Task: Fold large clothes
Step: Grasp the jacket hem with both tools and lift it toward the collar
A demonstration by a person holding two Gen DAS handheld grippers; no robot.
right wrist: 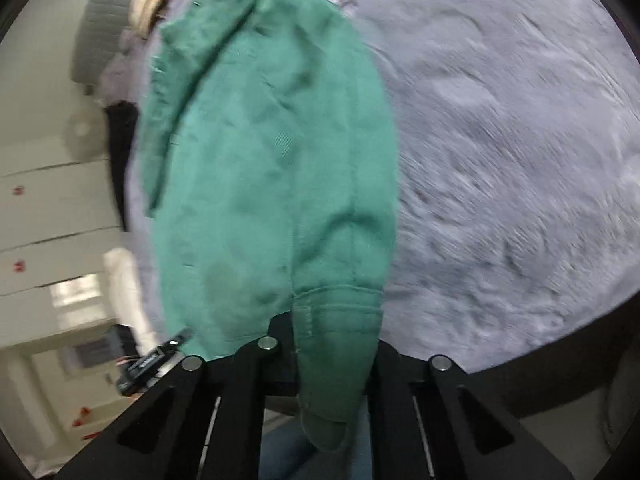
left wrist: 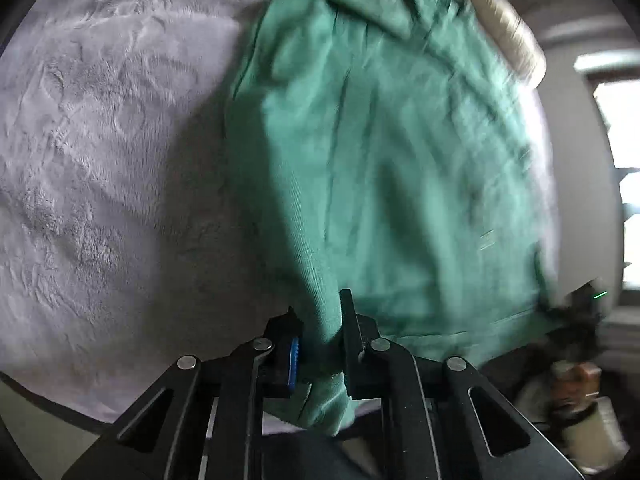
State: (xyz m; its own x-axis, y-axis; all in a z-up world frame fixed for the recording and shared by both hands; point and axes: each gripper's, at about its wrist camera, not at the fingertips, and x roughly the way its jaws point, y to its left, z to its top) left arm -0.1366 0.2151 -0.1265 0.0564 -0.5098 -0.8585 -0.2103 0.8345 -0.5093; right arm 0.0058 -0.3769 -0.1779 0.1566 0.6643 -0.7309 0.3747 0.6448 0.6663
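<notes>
A large green garment [left wrist: 380, 160] hangs lifted above a grey fluffy blanket [left wrist: 100, 140]. My left gripper [left wrist: 320, 332] is shut on one edge of the garment, with cloth bunched between its fingers and hanging below them. In the right wrist view the same green garment [right wrist: 272, 160] stretches away over the blanket [right wrist: 500, 160]. My right gripper [right wrist: 332, 344] is shut on a hemmed corner of it, and the cloth covers the fingertips. The other gripper shows blurred at the far edge of the cloth in the left wrist view [left wrist: 576, 316].
A cream pillow [left wrist: 508, 28] lies at the far end of the bed. A window [left wrist: 624, 184] is at the right. White cabinets [right wrist: 52, 208] stand beyond the bed's left side. The blanket's edge [right wrist: 560, 344] runs below right.
</notes>
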